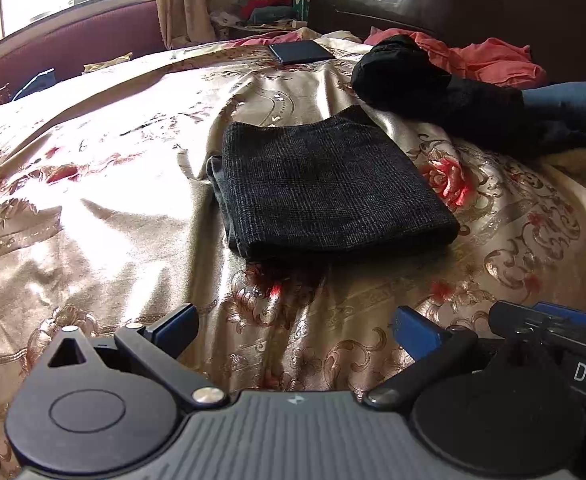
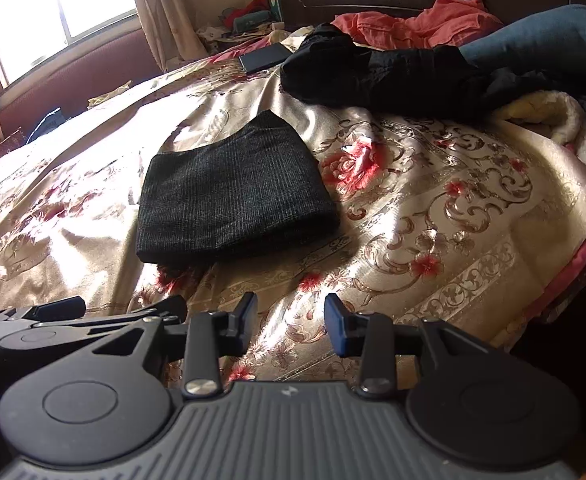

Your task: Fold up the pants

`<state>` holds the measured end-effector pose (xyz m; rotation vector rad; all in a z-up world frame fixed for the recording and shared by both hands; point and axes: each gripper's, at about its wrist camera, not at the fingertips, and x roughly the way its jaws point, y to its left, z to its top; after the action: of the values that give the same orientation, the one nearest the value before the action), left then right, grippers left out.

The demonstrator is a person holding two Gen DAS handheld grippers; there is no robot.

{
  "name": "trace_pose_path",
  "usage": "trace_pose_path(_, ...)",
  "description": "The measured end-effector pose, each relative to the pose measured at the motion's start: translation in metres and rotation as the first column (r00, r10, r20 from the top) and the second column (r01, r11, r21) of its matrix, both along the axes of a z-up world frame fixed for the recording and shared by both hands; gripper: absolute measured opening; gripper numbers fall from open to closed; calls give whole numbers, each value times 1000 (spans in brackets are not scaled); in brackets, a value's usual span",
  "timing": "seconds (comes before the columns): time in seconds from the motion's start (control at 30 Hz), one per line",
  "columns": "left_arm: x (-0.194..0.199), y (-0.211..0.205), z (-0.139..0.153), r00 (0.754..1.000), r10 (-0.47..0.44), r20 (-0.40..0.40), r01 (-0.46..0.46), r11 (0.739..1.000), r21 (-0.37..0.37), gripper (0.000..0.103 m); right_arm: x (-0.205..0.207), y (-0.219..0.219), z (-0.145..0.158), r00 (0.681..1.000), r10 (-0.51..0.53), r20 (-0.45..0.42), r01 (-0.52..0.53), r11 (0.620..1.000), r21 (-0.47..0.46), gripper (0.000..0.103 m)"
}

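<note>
1. On the floral gold bedspread (image 1: 113,208), the pants (image 1: 329,192) are seen folded into a compact dark rectangle, lying flat at the centre of the left wrist view.
2. At 6 o'clock in that view, the left gripper (image 1: 295,330) is held low over the bedspread with its blue-padded fingers (image 1: 177,326) spread wide; nothing is pinched between them, and the pants lie well apart at 12 o'clock from them.
3. At 4 o'clock in the left view, the edge of the right gripper (image 1: 549,326) is caught side-on, with white lettering on its body; its finger gap cannot be judged from here.
4. From the right wrist view, the right gripper (image 2: 291,320) is shown with its fingers parted by a moderate gap over bare bedspread (image 2: 433,208), nothing held.
5. The pants (image 2: 233,208) are placed at 11 o'clock from these fingers, near but untouched.
6. Only the right view offers the left gripper (image 2: 113,310) from outside, at 9 o'clock, just beside the right one.
7. At 1 o'clock beyond the pants, a heap of black clothing (image 1: 441,92) is seen, with coral-red cloth (image 1: 489,58) behind it.
8. A dark phone (image 1: 301,51) is spotted lying flat at 12 o'clock, past the pants.
9. More of a blue garment (image 2: 541,36) and a cream fleecy blanket (image 2: 549,116) is revealed at 2 o'clock in the right view.
10. A bright window (image 2: 57,12) is noted at 10 o'clock.
</note>
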<state>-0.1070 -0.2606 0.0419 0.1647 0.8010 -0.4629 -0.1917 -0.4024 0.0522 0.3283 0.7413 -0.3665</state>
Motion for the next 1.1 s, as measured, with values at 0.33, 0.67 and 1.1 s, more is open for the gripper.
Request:
trace_pose_path(0.33,11,-6,-14,992,40,-120,-44,999,-30,103,5,-9,-7,998,-31,-46,31,999,-9,38)
trace_pose_path(0.67,14,-4,-21,988,55,-148,-59,998,-24,103,13,-5,-8,997,-27,-68,24,999,-46,38)
trace_pose_path(1.1,17,-1,-24,984,63,-168,-66,998,-12,103,20,-5,-11,997,-14,-75,11,999,-51,38)
